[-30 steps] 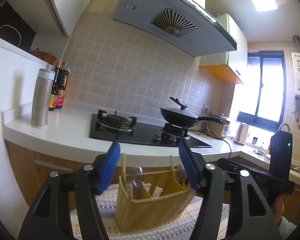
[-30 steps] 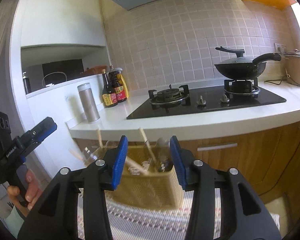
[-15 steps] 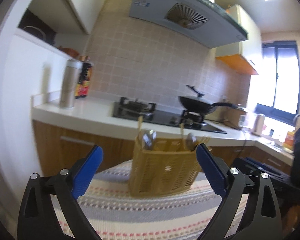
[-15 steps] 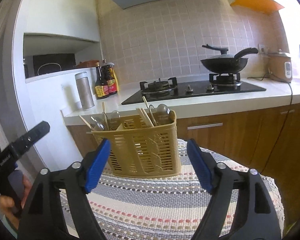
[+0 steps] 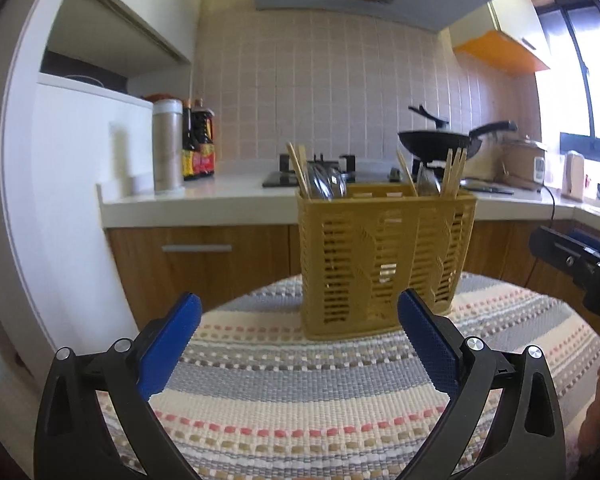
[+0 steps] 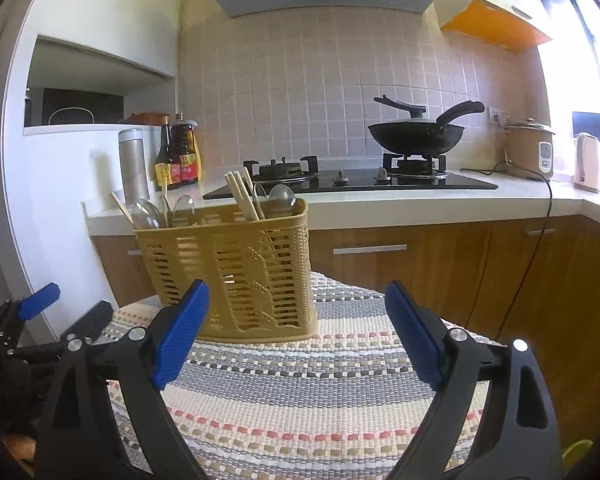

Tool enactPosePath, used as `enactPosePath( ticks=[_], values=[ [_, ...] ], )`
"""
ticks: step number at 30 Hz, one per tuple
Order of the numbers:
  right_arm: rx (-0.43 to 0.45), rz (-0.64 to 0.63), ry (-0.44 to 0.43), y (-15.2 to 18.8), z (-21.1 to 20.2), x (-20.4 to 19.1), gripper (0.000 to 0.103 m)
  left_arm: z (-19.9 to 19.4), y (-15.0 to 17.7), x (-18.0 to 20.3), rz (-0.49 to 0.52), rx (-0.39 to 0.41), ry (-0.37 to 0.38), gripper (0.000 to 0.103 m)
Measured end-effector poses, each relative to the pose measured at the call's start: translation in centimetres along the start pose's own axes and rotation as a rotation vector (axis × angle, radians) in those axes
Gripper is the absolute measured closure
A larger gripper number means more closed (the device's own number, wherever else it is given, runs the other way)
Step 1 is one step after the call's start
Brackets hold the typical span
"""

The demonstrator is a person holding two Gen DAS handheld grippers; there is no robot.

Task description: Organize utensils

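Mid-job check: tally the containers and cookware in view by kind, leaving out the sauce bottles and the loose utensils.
Basket: 1
Wok: 1
Steel flask: 1
Rice cooker: 1
Kettle: 1
Total: 5

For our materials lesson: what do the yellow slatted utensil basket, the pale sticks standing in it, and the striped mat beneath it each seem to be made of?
Yellow slatted utensil basket: probably moulded plastic, given its even matte colour and regular slots. Pale sticks: likely wooden or bamboo chopsticks, judging by the light tan, dull surface. Striped mat: woven fabric, with visible coarse weave in grey, cream and pink bands.
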State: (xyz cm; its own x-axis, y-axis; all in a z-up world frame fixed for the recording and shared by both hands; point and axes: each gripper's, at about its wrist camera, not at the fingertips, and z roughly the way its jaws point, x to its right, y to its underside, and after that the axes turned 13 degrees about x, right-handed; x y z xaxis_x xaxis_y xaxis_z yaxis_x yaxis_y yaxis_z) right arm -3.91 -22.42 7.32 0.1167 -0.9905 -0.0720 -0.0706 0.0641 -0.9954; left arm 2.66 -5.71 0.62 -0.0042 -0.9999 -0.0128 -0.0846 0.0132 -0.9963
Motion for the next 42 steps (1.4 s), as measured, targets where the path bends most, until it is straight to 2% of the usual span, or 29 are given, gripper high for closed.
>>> enactPosePath(
  ticks=[11, 18, 27, 33, 37, 42],
  values=[
    [0.001, -0.068, -0.001, 0.3, -0.1, -1.5, 0.010, -0.7, -0.2, -0.6, -0.022, 0.026, -0.006, 0.008],
    [-0.013, -0.057, -0.014, 0.4, -0.2, -1.6, 0.008, -1.4, -0.4, -0.6, -0.006, 0.052, -0.032, 0.008],
    [-0.043, -0.062, -0.003, 1.1, 0.3, -1.6, 0.008, -0.7, -0.3, -1.7, -0.064, 0.023, -0.056, 0.008],
    [-0.044, -0.070, 0.004, 1.3, 0.3, -1.6, 0.008, -1.1, -0.3, -1.2, -0.018, 0.053, -0.069, 0.008],
    [-0.043, -0.075, 0.005, 1.2, 0.3, -1.6, 0.008, -0.8, -0.2, -0.7, 0.008, 0.033, -0.061, 0.008],
    [-0.046, -0.070, -0.011, 1.3, 0.3, -1.5, 0.008, -1.1, -0.3, -0.5, 0.022, 0.048, -0.060, 0.008]
  ],
)
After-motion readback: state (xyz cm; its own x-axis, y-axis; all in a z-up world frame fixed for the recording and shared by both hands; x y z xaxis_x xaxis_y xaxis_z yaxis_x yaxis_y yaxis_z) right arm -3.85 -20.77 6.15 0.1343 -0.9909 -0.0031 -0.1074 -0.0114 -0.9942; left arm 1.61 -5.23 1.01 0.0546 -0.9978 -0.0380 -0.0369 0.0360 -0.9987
